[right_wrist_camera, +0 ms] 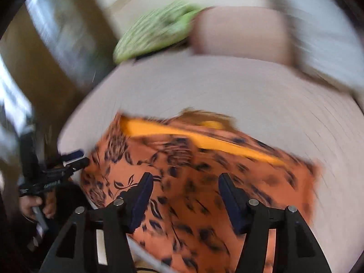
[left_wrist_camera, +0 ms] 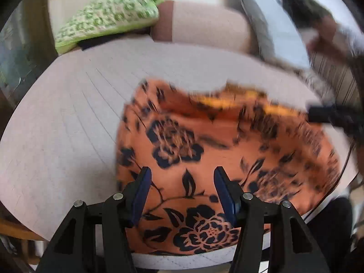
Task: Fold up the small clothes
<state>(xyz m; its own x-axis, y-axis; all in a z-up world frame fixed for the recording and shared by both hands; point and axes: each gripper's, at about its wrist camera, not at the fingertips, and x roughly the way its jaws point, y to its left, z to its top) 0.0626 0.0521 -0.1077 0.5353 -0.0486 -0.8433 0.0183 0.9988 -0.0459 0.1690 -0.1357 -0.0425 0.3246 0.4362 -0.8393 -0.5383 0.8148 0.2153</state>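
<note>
An orange garment with a dark floral print [left_wrist_camera: 204,150] lies on the pale round table [left_wrist_camera: 68,113], folded, with a yellow lining showing along its far edge [left_wrist_camera: 227,102]. My left gripper [left_wrist_camera: 182,173] is open and empty just above the garment's near part. In the right wrist view the same garment [right_wrist_camera: 204,170] lies under my right gripper [right_wrist_camera: 184,179], which is open and empty. The left gripper shows there at the garment's left edge [right_wrist_camera: 77,158]. The right gripper's dark tip shows in the left wrist view at the garment's right edge [left_wrist_camera: 318,113]. Both views are blurred.
A green and white patterned cushion [left_wrist_camera: 107,16] lies beyond the table on a beige sofa [left_wrist_camera: 204,25]. A grey and white item [left_wrist_camera: 273,22] lies at the back right. The table's pale surface [right_wrist_camera: 227,86] stretches beyond the garment.
</note>
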